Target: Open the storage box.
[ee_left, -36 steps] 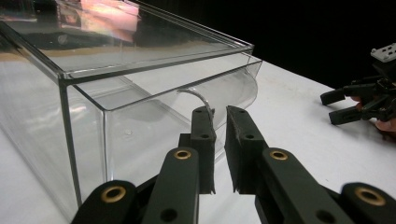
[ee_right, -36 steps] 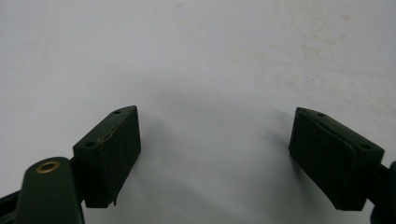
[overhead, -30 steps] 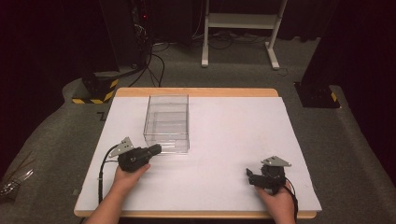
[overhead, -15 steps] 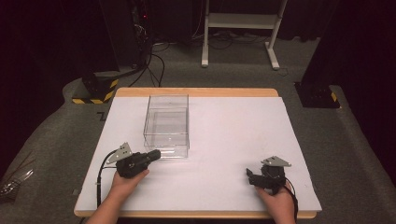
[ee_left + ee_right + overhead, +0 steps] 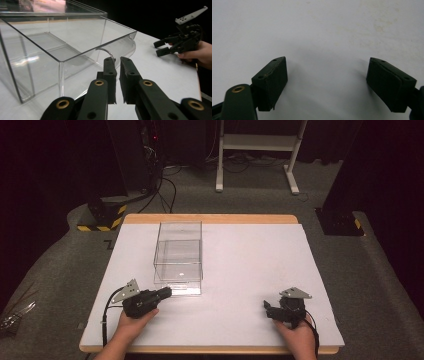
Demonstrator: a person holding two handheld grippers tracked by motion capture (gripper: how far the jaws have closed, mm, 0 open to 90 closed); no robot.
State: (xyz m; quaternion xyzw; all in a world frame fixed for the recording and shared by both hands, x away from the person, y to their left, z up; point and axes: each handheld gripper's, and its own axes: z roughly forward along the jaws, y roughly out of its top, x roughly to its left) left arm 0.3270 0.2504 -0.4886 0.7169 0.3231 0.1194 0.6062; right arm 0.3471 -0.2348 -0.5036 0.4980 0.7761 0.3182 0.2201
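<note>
Clear acrylic box: a transparent rectangular box (image 5: pixel 179 258) with a small curved handle (image 5: pixel 106 53) on its near end, standing left of centre on the surface, long axis running away from the person.
Left gripper: the left gripper (image 5: pixel 164 293) lies just before the box's near end, pointing at the handle; its jaws are nearly together, a slim gap between them, nothing clamped.
Key relation: handle sits directly ahead of the left fingertips (image 5: pixel 110 75), which makes the left hand far nearer.
Right gripper: the right gripper (image 5: pixel 269 309) rests well apart, jaws spread, holding nothing.
Surface: white sheet on a wooden-edged surface (image 5: pixel 250 260).
Room: grey carpet, dark surroundings, white metal stand behind.
</note>
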